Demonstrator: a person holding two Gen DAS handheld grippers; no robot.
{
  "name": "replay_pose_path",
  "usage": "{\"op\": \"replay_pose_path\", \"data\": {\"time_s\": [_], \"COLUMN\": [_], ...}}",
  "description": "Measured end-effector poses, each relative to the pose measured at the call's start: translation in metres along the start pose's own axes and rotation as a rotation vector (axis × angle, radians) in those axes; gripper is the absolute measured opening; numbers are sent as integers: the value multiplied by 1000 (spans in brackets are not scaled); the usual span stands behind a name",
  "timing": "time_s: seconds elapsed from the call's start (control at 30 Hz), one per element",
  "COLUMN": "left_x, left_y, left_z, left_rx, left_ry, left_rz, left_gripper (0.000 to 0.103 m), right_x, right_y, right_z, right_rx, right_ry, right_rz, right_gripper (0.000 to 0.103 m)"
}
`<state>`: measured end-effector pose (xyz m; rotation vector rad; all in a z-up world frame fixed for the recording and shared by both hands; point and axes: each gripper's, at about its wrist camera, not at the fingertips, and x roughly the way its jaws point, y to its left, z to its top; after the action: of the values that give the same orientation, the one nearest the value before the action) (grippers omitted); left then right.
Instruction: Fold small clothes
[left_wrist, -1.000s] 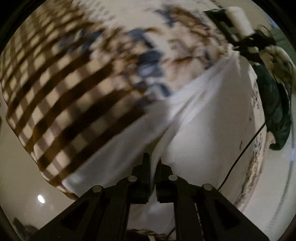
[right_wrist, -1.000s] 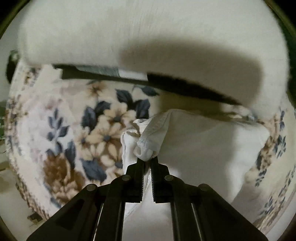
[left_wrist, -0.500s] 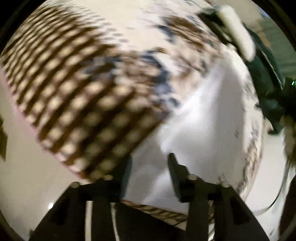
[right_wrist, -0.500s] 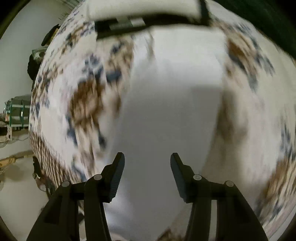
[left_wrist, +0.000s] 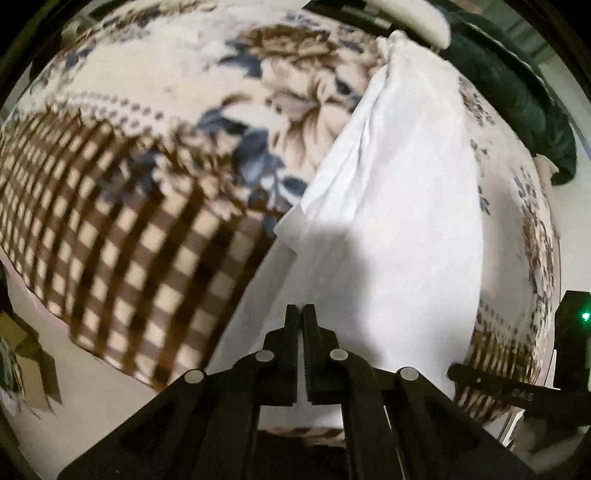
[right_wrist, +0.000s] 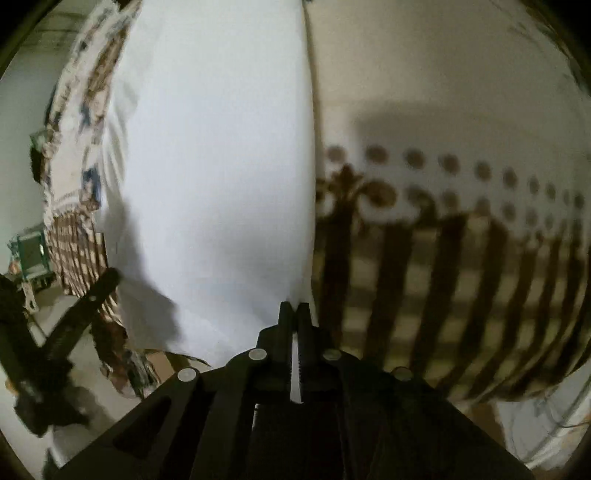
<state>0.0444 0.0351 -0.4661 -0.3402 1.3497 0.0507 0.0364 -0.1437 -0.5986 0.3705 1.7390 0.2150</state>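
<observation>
A big patterned blanket (left_wrist: 155, 122) fills the scene, florals in the middle, brown check along its near border, spread over what may be a bed; I cannot tell what is under it. On it lies the white garment (left_wrist: 399, 206), a long pale panel running from near to far, with a loose layer doubled over along its left edge and a bunched end at the far tip. A dark green cloth (left_wrist: 524, 110) sits heaped at the far right, past the blanket's edge.

Now the small stuff. The left tool (left_wrist: 300, 314) has its jaws drawn tight together at the near hem of the garment; white cloth seems pinched between them, though the bite itself is hard to see. The right tool (right_wrist: 293, 312) is also closed down to a sliver, nipping the garment's near right corner, with white showing in the slit between its jaws.

My read: one lengthwise fold looks partly in place and both near corners are gripped. The cross fold, carrying this near hem toward the far end, is not yet made, and smoothing is left too.
</observation>
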Motion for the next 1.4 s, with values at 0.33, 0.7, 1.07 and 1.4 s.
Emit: {"op": "replay_pose_path", "data": {"time_s": [0.33,0.7,1.07,1.4], "left_x": [4,46,143,165], "left_y": [64,-54,-64,-76], "left_z": [31,281,400,406], "left_rx": [-26,77,105,67], "left_ry": [155,-72,14,64], "left_rz": [-14,-336,-309,-484], "left_gripper": [14,64,64,67], "right_x": [-16,-122,-145,-126], "right_y": [-22,-27,-63,-36], "right_z": [15,181,342,452], "right_rx": [90,154,225,27], "right_ry": [39,-213,-312,-325], "right_rz": [30,34,8,93], "right_gripper": [18,46,46,57]}}
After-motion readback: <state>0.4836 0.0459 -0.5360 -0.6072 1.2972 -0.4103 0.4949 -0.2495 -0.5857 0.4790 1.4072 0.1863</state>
